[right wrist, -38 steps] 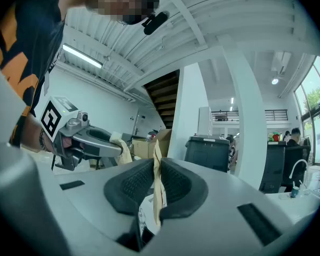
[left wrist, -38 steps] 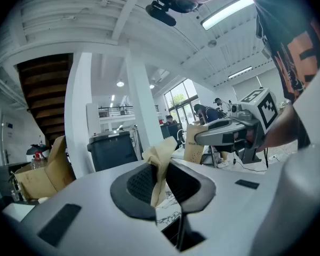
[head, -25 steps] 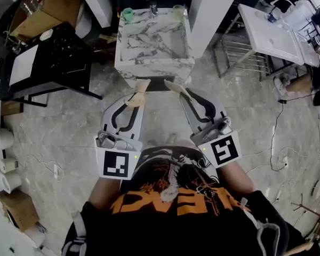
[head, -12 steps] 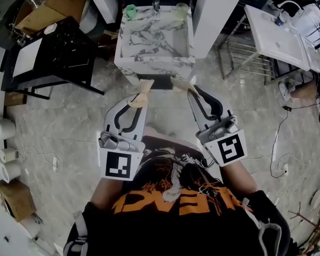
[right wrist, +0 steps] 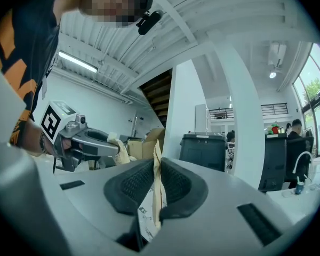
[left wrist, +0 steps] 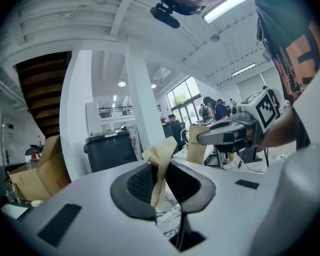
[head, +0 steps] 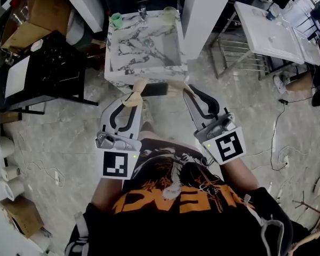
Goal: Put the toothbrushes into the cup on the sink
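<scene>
No complete text is legible in any view.

1. Shirt [head: 173,199]: large orange letters, seen upside down and partly creased; the word cannot be read.
2. Left gripper [head: 134,93] and right gripper [head: 180,86]: each cube bears a black-and-white square marker. These are patterns only, with no characters.
3. Pale strip [right wrist: 145,213] at the right gripper's jaws: small dark print, too small to read.
4. Box [left wrist: 195,143]: faint print, illegible.

Glossy marble-veined sink [head: 149,71], matt grey plastic left gripper [left wrist: 160,154], textured black rubber jaws, brown cardboard box [head: 18,212]
</scene>
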